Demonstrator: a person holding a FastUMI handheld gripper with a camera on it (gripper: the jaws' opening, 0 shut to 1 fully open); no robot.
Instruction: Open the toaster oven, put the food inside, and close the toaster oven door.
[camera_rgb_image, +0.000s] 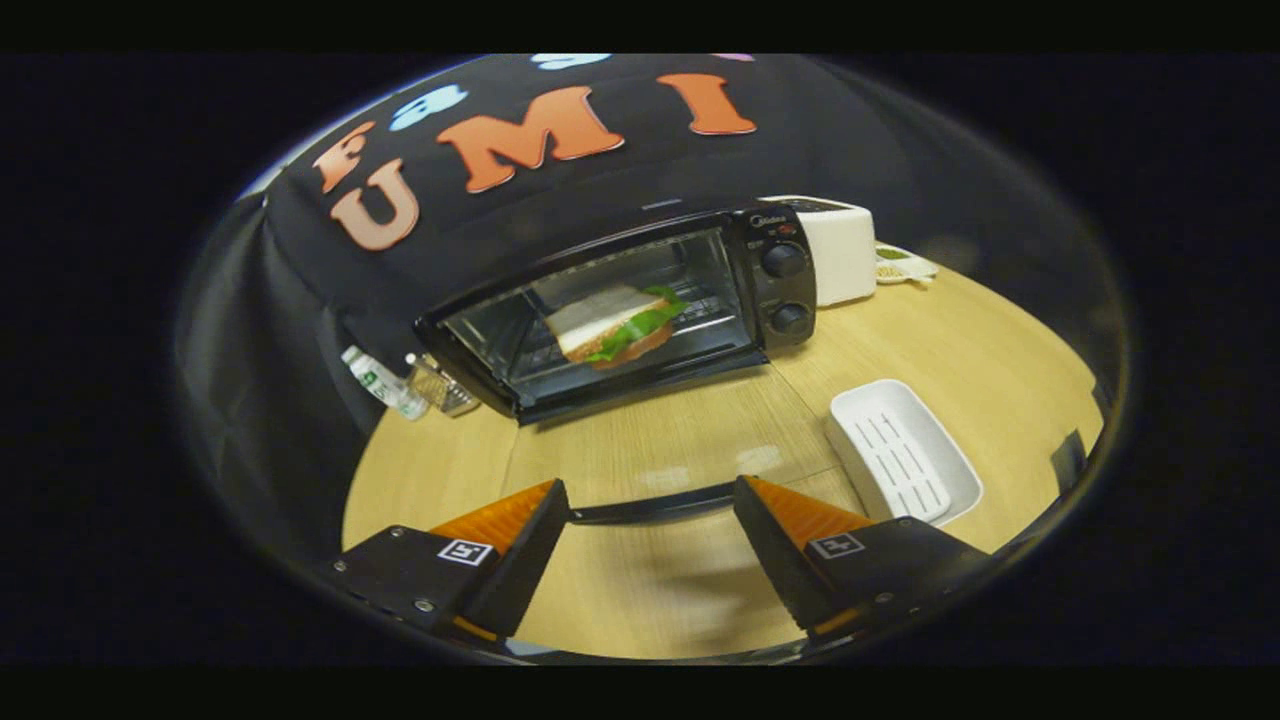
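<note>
A black toaster oven (620, 315) stands at the back of the wooden table (650, 440), well beyond my fingers, with two knobs (785, 290) on its right side. Its glass door looks shut. Through the glass I see a sandwich (615, 325) with green lettuce lying on the rack. My gripper (650, 485) is open, low over the table in front of the oven, with nothing held between its orange fingers (505, 515). A thin dark bar (650, 506) runs across between the fingertips; I cannot tell what it is.
A white slotted tray (900, 455) lies just ahead of the right finger. A white box-shaped appliance (835, 250) stands right of the oven, with a small packet (900, 265) behind it. Left of the oven are a lying bottle (380, 385) and a small container (440, 385).
</note>
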